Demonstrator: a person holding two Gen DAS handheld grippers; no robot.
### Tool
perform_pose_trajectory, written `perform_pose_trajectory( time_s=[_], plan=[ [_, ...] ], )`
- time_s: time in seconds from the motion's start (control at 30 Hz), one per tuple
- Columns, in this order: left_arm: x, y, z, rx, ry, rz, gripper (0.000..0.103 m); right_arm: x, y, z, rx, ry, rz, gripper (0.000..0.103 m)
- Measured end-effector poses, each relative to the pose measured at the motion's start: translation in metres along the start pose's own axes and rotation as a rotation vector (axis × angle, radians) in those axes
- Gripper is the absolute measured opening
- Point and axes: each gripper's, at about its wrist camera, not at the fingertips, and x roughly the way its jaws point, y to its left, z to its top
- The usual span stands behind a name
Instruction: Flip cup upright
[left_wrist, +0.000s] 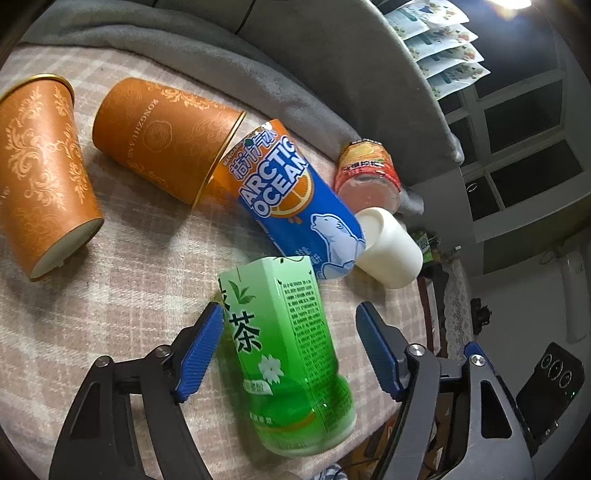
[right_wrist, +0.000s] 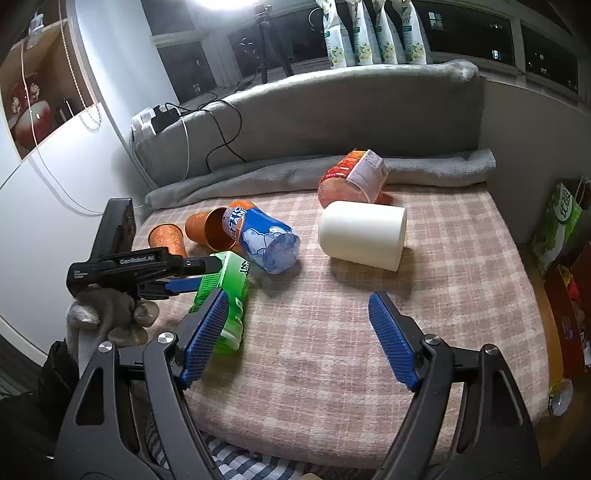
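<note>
Left gripper (left_wrist: 290, 349) is spread wide around the green cup (left_wrist: 286, 354) lying on its side, lined up to clamp and tip it up. Right gripper (right_wrist: 297, 339) hangs open too, holding nothing, with the white cup (right_wrist: 362, 238) lying ahead of it on the checked blanket (right_wrist: 461, 258).

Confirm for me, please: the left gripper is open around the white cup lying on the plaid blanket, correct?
Not quite: the left gripper is open around the green tea bottle, as the left wrist view shows. The white cup lies apart on the plaid blanket.

"ARCTIC OCEAN" on blue bottle (left_wrist: 295, 199); "GenRobot.AI" on left claw (right_wrist: 192, 277) body.
</note>
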Motion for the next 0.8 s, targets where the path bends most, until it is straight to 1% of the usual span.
perform_pose_trajectory(
  time_s=[0.1,0.2,0.23,0.5,0.7,0.77,0.8],
  plan=[
    [0.003,0.002,0.001,-0.004,0.006,0.003,0.068,0.0,0.0,-0.001,-0.007,-0.007,-0.016,0.081],
    [0.006,0.002,0.001,0.0,0.015,0.002,0.055,-0.002,0.0,-0.001,-0.005,-0.014,-0.028,0.081],
    [0.006,0.002,0.001,0.003,0.017,0.001,0.052,-0.002,-0.002,-0.001,0.002,-0.014,-0.025,0.081],
    [0.008,-0.002,0.001,0.013,0.006,0.001,0.05,-0.002,-0.005,-0.002,0.021,-0.018,-0.033,0.081],
    [-0.002,-0.016,-0.004,0.068,-0.045,0.016,0.046,-0.003,-0.006,-0.003,0.028,-0.024,-0.036,0.081],
    [-0.007,-0.023,-0.007,0.097,-0.069,0.023,0.044,-0.002,-0.007,-0.003,0.028,-0.024,-0.037,0.081],
    [-0.009,-0.027,-0.008,0.114,-0.079,0.026,0.039,-0.002,-0.007,-0.003,0.028,-0.023,-0.037,0.081]
  ],
)
